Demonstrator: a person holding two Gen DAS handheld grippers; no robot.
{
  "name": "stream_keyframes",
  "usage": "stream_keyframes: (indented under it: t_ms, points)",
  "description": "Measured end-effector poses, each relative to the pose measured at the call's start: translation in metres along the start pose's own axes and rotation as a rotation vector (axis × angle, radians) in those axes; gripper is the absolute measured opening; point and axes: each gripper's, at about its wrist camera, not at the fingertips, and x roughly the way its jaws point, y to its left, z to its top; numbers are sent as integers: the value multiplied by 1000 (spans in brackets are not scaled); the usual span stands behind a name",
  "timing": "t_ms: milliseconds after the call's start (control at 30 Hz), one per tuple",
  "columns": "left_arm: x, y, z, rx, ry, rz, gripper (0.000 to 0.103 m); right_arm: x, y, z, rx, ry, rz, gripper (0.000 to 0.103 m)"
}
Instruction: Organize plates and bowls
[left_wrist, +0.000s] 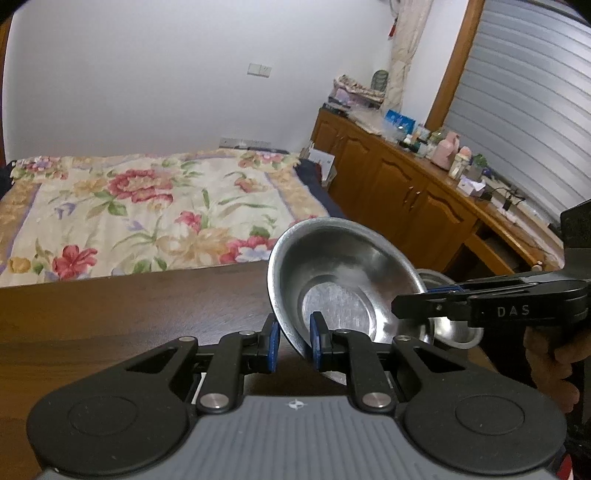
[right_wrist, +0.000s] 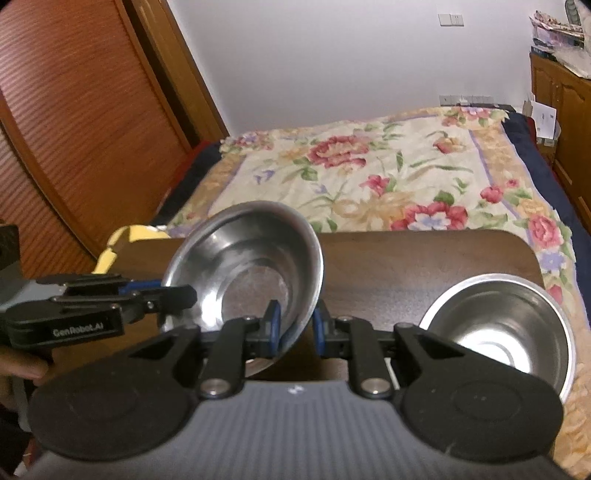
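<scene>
— So where do we stand? The counter runs out to the bed's edge, and our second bowl sits at its right corner, upright and free.

— Right, and the first bowl is off the wood, tilted towards us, because we carry it by the rim from two sides.

— Which tool has what?

— Our left tool pinches the near rim, one pad inside, one outside. Our right tool pinches the opposite rim likewise.

— Why both?

— We judge the thin steel rim slips in one grip; two keep it steady for nesting into the other bowl.
</scene>
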Motion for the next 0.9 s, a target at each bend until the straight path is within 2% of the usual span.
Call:
stream_keyframes:
  t_ms: [333,600,900]
  points:
    - [-37,-21,-10,28,-45,-20,18,-30,8,-10,-23,-39,23,20]
    - [-56,-34,-26,58,-48,-27,19,-52,11,-28,-16,-53,52,19]
    - [-63,-39,-51,62,-16,-42,19,-63,14,-51,-31,-45,61,19]
